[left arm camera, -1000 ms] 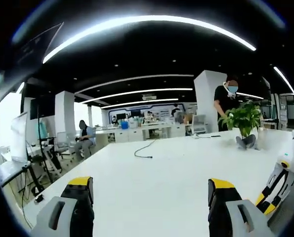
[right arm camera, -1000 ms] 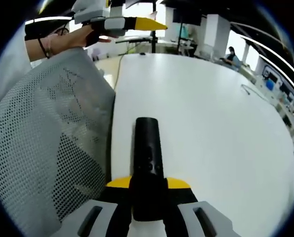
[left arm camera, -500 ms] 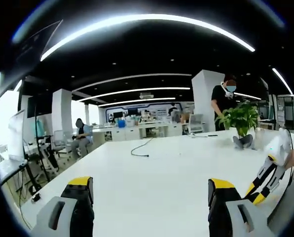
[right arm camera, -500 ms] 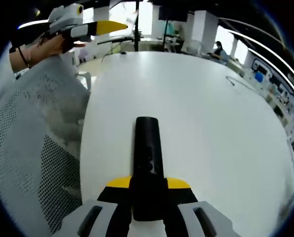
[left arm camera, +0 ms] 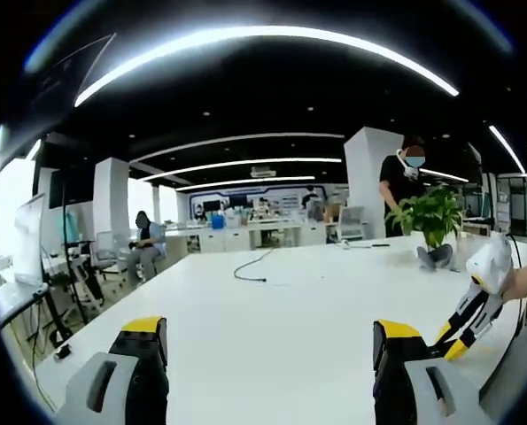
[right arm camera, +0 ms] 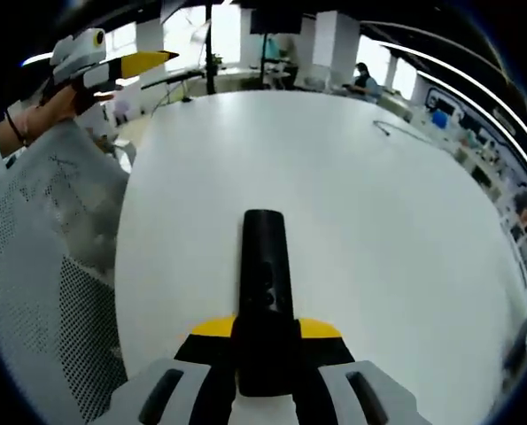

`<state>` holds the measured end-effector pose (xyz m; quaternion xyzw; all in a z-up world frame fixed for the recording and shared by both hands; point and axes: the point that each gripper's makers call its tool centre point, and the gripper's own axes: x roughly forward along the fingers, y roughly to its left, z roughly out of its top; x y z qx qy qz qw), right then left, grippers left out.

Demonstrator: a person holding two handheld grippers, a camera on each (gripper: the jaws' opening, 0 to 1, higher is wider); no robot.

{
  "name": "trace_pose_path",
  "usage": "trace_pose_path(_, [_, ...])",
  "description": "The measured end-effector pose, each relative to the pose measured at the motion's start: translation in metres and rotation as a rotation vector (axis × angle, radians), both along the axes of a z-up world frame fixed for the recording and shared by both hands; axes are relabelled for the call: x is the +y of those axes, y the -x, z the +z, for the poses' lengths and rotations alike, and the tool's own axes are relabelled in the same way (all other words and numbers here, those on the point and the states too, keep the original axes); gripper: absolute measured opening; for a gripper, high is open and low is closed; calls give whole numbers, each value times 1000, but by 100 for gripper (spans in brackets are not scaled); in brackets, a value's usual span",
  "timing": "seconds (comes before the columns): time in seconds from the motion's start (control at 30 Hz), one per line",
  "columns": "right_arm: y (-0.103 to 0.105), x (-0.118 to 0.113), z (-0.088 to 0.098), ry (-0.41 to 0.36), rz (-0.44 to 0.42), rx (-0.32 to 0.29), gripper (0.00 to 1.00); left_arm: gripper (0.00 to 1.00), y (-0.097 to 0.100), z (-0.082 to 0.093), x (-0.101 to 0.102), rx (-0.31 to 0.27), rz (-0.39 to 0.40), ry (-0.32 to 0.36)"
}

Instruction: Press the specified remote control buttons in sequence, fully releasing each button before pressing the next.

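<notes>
Holding the black remote control (right arm camera: 264, 301) clamped between its jaws, our right gripper (right arm camera: 265, 341) sits at 6 o'clock in the right gripper view, the remote's free end pointing out toward 12 over the white table (right arm camera: 352, 204). We see small buttons on its upper face, none of them covered or touched by anything. Our left gripper (left arm camera: 267, 354) has its jaws spread wide with nothing between them, aimed across the table. In the right gripper view that left gripper shows at 10 o'clock, well apart from the remote, beside a mesh chair back (right arm camera: 42, 266). We judge the pressing has not begun: the remote is in hand, and the full button sequence is left. Farther off, a cable (left arm camera: 250, 267) and a potted plant (left arm camera: 433, 217) stand on the table.
</notes>
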<state>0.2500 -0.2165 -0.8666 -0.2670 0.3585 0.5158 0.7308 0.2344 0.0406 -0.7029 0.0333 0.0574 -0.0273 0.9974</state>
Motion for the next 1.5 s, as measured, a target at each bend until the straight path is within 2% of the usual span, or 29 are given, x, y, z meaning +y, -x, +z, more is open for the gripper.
trace_pose_path(0.63, [-30,-1,-2,39,120,14,21,100,-1,-5,-2,21,-11,9])
trace_pose_path(0.87, [-41,-2,-2,51,120,16,21,100,-1,-7,-4,35,-24,9])
trace_pose_path(1.5, [-54,-1,-1,63,139,23,21,100,-2,-13,-10,61,-55,2])
